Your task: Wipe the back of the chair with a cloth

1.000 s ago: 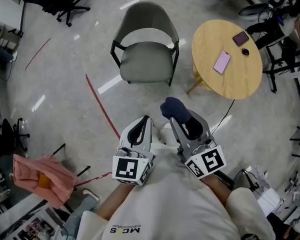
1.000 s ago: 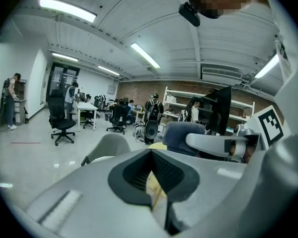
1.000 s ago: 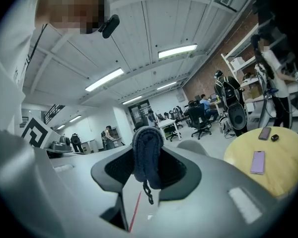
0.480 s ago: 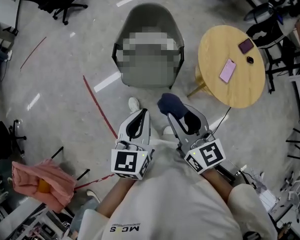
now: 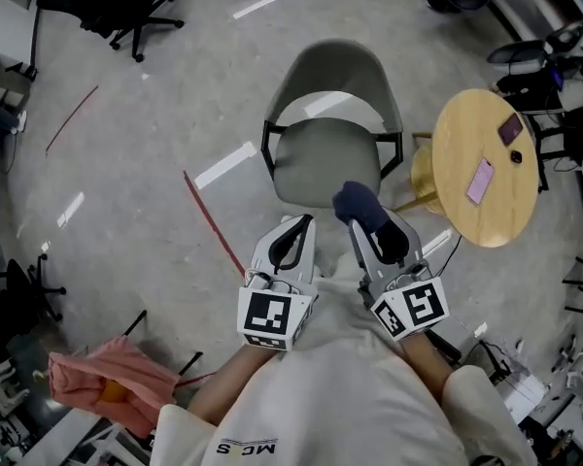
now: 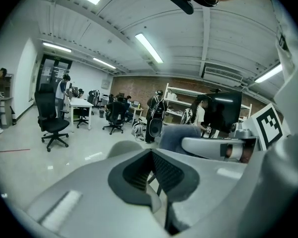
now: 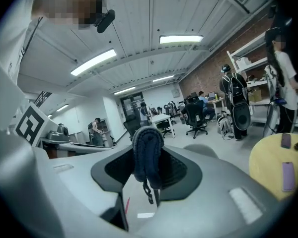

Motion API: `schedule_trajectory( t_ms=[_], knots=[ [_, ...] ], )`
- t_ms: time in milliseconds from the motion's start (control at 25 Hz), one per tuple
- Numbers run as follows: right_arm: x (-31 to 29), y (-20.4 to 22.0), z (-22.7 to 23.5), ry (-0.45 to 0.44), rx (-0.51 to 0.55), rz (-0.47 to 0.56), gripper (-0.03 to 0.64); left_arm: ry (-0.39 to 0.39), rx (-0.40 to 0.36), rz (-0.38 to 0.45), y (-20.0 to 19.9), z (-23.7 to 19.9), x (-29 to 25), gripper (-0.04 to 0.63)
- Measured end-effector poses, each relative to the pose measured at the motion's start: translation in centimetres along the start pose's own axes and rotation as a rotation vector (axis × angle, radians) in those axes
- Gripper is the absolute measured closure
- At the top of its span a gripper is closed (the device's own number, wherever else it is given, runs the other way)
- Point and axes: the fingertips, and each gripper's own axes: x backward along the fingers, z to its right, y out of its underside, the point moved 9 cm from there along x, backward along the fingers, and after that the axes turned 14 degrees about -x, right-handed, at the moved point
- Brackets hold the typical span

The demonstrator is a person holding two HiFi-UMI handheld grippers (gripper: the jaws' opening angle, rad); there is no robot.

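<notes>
One cloth (image 5: pixel 360 205) pinched in right claw (image 5: pixel 362 221), left claw (image 5: pixel 304 223) closed alongside

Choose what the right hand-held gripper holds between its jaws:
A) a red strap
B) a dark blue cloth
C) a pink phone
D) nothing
B: the right hand-held gripper is shut on the dark blue cloth, which bulges out past its tips.

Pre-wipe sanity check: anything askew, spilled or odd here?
Nothing serious. The chair stands upright, and the right gripper is shut on the dark blue cloth. Two small oddities: a loose strand dangles from the cloth, and a pink fabric heap sits bunched at the head view's lower left.
</notes>
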Motion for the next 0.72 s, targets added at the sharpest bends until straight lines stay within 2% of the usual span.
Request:
schedule_trajectory(
  t_ms=[160, 280, 520, 720],
  knots=[
    [-4.4, -0.1, -2.1, -0.011, 0.009, -0.035, 0.46, 0.014, 0.006, 0.007, -0.5, -5.0, -1.0, 0.595],
    [-5.8, -0.9, -2.1, -0.014, -0.002, -0.04, 0.46, 0.037, 0.022, 0.003, -0.8, -6.4, -2.7, 0.595],
    [-9.0, -3.4, -0.4, -0.024, -0.027, -0.041, 0.462, 0.049, 0.034, -0.019, -1.7, -8.5, -6.4, 0.595],
    [-12.4, -4.4, 2.7, -0.002, 0.029, -0.001, 0.462, 0.041, 0.034, -0.04, -2.0, -10.4, -10.1, 0.595]
  ],
)
